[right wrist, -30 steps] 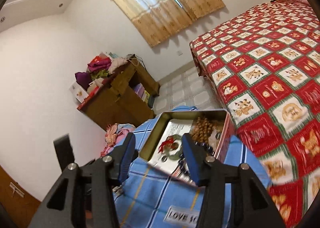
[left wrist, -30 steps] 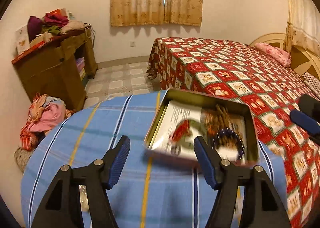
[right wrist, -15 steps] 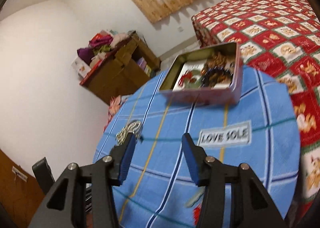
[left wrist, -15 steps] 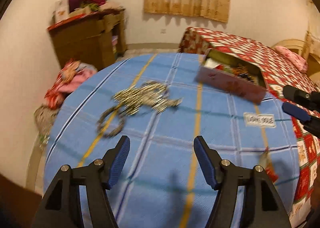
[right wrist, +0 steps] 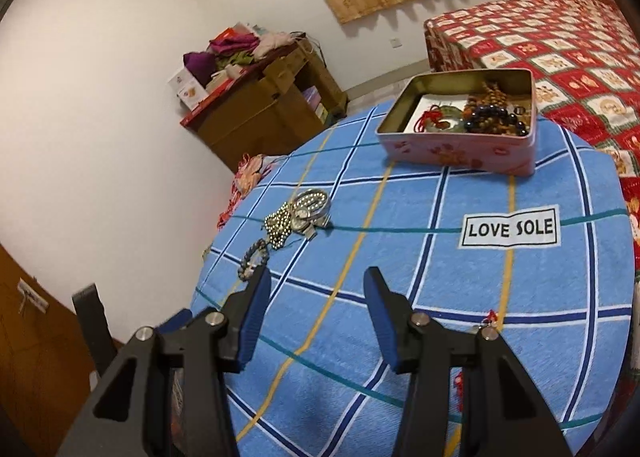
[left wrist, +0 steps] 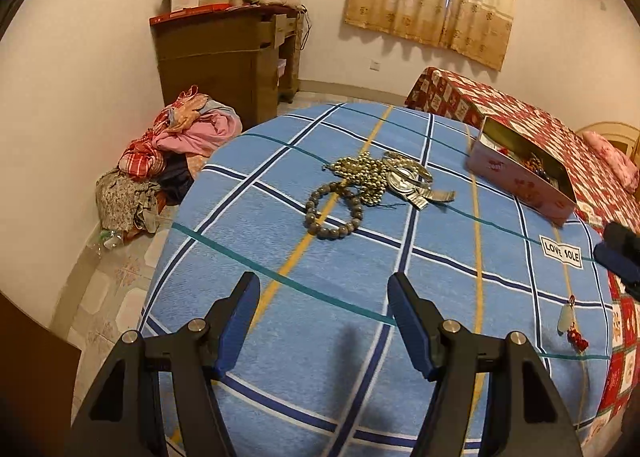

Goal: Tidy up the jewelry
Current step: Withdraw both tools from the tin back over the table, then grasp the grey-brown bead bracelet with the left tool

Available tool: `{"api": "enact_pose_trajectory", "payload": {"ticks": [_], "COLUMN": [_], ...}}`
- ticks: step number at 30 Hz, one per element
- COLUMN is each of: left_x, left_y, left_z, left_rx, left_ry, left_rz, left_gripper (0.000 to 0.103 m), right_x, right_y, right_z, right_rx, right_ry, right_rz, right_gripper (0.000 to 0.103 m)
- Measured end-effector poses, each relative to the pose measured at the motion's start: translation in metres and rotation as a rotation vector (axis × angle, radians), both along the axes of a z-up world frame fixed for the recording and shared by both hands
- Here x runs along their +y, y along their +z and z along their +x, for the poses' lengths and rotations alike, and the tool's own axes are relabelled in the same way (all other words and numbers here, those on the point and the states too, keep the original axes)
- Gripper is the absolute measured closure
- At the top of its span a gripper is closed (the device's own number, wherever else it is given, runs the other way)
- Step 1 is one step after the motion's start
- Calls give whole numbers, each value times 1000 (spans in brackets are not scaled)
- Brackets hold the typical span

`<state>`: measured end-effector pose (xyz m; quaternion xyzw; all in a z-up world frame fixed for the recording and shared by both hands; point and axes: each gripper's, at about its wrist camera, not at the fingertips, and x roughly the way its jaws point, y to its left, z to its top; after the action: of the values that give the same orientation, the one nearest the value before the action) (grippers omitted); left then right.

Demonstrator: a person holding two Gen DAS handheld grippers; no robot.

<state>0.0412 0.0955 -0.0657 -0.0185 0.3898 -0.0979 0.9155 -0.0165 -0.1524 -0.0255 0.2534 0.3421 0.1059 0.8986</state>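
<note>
A grey bead bracelet [left wrist: 334, 213] [right wrist: 253, 259], a golden bead necklace [left wrist: 362, 173] [right wrist: 279, 225] and a metal watch [left wrist: 412, 181] [right wrist: 310, 209] lie in a heap on the blue checked cloth [left wrist: 400, 297] [right wrist: 400, 277]. A pink tin [left wrist: 520, 181] [right wrist: 456, 153] with beads and a red-corded jade ring inside stands at the cloth's far side. A pale pendant on a red cord [left wrist: 570, 323] lies near the right edge. My left gripper [left wrist: 324, 323] hovers open and empty short of the heap. My right gripper [right wrist: 316, 311] [left wrist: 618, 257] is open and empty too.
A bed with a red patterned cover [left wrist: 560, 129] [right wrist: 540, 37] adjoins the cloth. A brown cabinet piled with clothes [left wrist: 228, 57] [right wrist: 256, 109] stands by the wall. A heap of laundry [left wrist: 168, 161] lies on the tiled floor to the left.
Both grippers have drawn back from the tin; the view swung so the heap of loose jewellery came into sight. Their jaws kept the same spread, with nothing taken hold of.
</note>
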Motion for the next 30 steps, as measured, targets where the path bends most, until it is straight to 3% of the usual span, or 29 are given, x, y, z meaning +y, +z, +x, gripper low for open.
{"api": "enact_pose_trajectory", "payload": {"ticks": [5,10,12,16,18,21,25,26,29,30], "left_x": [0,-15,-23,-35,-37,-35,-30,-32,-29,-25], "left_y": [-4,4,3,-13,-25,-36,-35,-34,-34,-35], "left_z": [9,33,43,67,78,86,89,88,88,88], "left_rx": [4,-17,-17,25,66,129,138,139,143,148], "left_ry": [-9,-86,-117,-132,-132,-122,-122,-125,-91,-89], "left_rz": [-21,-76,-62,-40,-40,-52,-90,-73,-37,-59], "left_gripper": [36,37,50,52,65,66,66,68,95,95], "right_x": [5,7,6,2,0,-3,-7,-7,-6,-6], "right_y": [-5,-9,-9,-10,-12,-16,-22,-23,-23,-22], "right_z": [0,5,5,6,7,10,15,16,16,16], "right_rx": [19,41,42,47,52,63,84,87,85,84], "right_ry": [8,10,10,3,2,-3,-9,-8,-4,-3], "right_rz": [-15,-16,-18,-17,-13,-11,17,23,24,24], "right_gripper": [50,50,50,50,50,50,50,50,50,50]}}
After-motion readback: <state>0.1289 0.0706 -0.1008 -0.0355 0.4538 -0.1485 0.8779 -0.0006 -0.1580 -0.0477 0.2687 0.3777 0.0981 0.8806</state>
